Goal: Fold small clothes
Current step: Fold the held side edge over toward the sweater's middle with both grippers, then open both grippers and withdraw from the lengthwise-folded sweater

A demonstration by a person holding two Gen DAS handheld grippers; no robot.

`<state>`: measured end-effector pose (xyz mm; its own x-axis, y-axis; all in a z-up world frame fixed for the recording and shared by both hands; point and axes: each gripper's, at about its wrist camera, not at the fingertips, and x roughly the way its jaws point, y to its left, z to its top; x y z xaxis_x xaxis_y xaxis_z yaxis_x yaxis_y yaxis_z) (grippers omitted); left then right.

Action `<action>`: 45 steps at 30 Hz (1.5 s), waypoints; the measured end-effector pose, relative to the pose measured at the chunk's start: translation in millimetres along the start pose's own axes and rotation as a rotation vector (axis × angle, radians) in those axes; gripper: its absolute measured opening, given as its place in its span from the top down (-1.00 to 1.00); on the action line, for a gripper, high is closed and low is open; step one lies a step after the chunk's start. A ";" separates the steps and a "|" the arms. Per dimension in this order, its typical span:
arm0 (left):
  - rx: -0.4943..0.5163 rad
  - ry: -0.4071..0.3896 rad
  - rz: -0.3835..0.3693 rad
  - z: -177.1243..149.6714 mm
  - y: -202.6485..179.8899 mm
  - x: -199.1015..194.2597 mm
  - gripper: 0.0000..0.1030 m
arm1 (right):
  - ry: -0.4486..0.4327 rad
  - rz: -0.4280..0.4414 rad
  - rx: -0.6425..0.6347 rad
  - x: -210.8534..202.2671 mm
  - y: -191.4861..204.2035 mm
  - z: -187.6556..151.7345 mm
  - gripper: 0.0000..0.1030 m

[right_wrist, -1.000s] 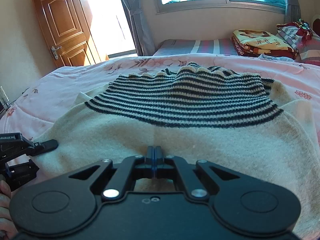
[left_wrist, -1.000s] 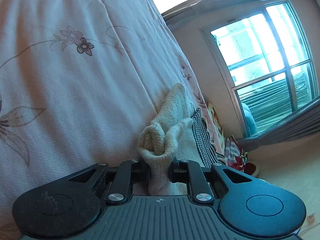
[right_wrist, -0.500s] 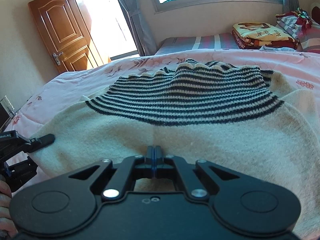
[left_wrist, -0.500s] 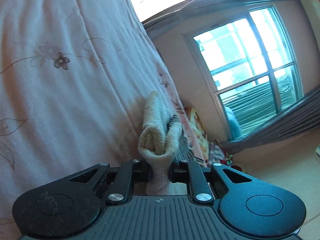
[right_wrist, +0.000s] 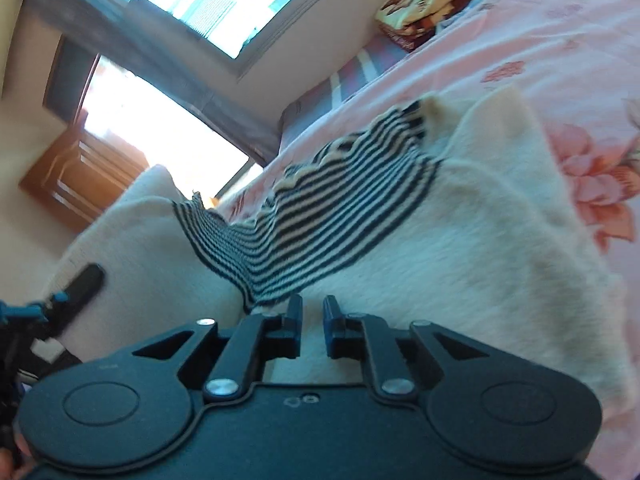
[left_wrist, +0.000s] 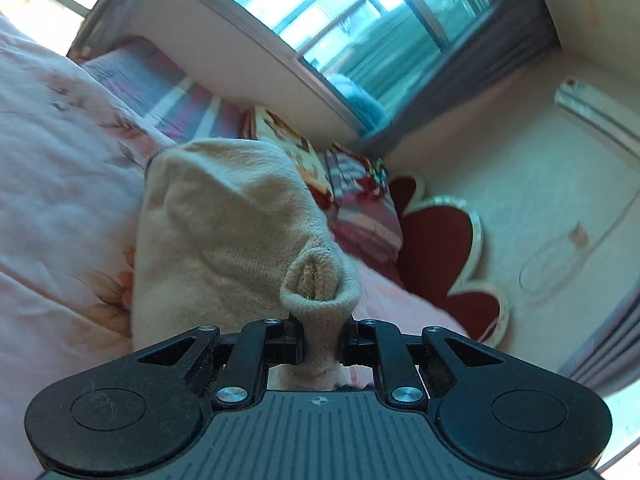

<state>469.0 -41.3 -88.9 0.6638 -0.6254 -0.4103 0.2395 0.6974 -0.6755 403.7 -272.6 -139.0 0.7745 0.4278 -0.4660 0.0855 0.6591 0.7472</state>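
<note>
Two hand-held grippers are seen: the left hand-held gripper (left_wrist: pixel 321 338) is clamped on a cream sweater (left_wrist: pixel 224 232) cuff; the right hand-held gripper (right_wrist: pixel 311 320) is opening narrowly, nothing pinched, striped collar (right_wrist: pixel 320 220) at twelve o'clock.

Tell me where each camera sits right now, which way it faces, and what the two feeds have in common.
Left wrist: on the left gripper, looking along its fingers, which pinch a cream sweater fold, toward the window.
Right wrist: on the right gripper, jaws opening and nothing between them, over the sweater's striped yoke; the left gripper's finger shows at the left edge.
Shared: sweater, pink bedspread, window.
</note>
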 end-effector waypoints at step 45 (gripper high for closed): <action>0.325 0.149 0.367 -33.6 -12.4 51.5 -0.52 | 0.024 -0.246 -0.503 -53.4 18.7 -3.3 0.61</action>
<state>476.4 -93.9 -122.2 0.6429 -0.3457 -0.6835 0.2334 0.9383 -0.2550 361.9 -281.0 -101.7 0.7544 0.2346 -0.6131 -0.0526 0.9526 0.2998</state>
